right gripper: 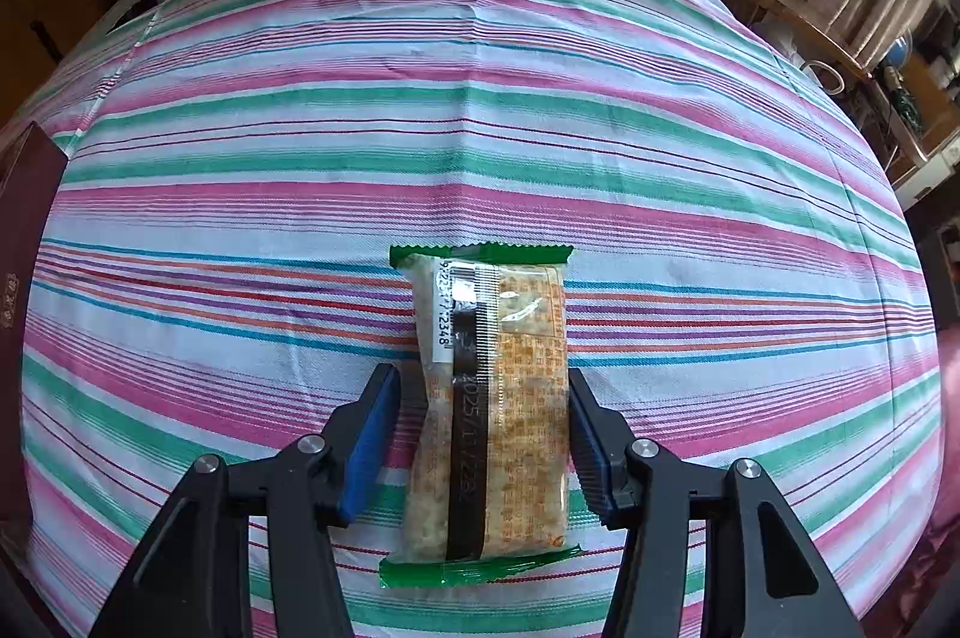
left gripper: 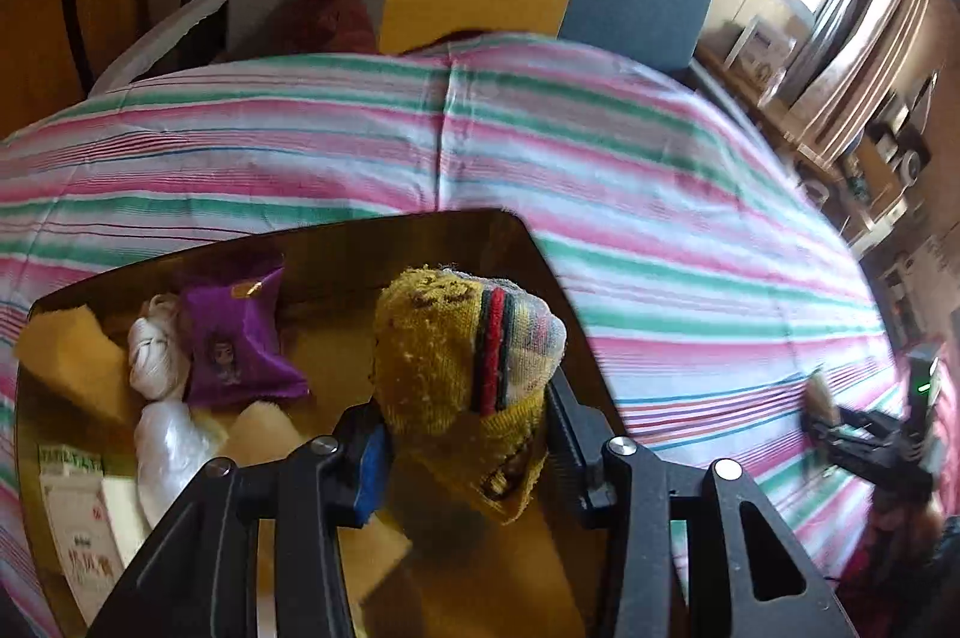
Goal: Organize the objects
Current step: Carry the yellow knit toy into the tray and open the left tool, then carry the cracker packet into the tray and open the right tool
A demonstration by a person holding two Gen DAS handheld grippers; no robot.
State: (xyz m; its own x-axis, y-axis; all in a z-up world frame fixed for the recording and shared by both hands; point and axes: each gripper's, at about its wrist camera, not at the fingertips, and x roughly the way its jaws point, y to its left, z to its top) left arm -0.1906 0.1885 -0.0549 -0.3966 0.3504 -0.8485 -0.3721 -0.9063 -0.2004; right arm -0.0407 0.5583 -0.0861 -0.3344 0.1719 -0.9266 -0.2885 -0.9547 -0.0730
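While the left gripper (left gripper: 465, 434) clamps a balled yellow sock (left gripper: 456, 356) above the brown box (left gripper: 528, 242), the right gripper (right gripper: 483, 428) straddles a snack packet (right gripper: 492, 404) lying flat on the striped tablecloth (right gripper: 480, 128) toward its near edge. The right gripper's jaws stand apart: the right one seems to touch the wrapper's side, while the blue-padded left one leaves a clear gap, so nothing is gripped yet.

To do the step well, the sock probably wants lowering over the bare patch at the right of the box before the jaws part, since it hangs near the right wall and could catch the rim. The packet asks for a centred, gentle squeeze across its width; the slick film may slide.

Inside the box, along its left side, lie a purple pouch (left gripper: 237, 338), a knotted white bag (left gripper: 159, 398), a yellow sponge (left gripper: 72, 356) and what looks like a printed carton (left gripper: 78, 530), partly hidden by the gripper.
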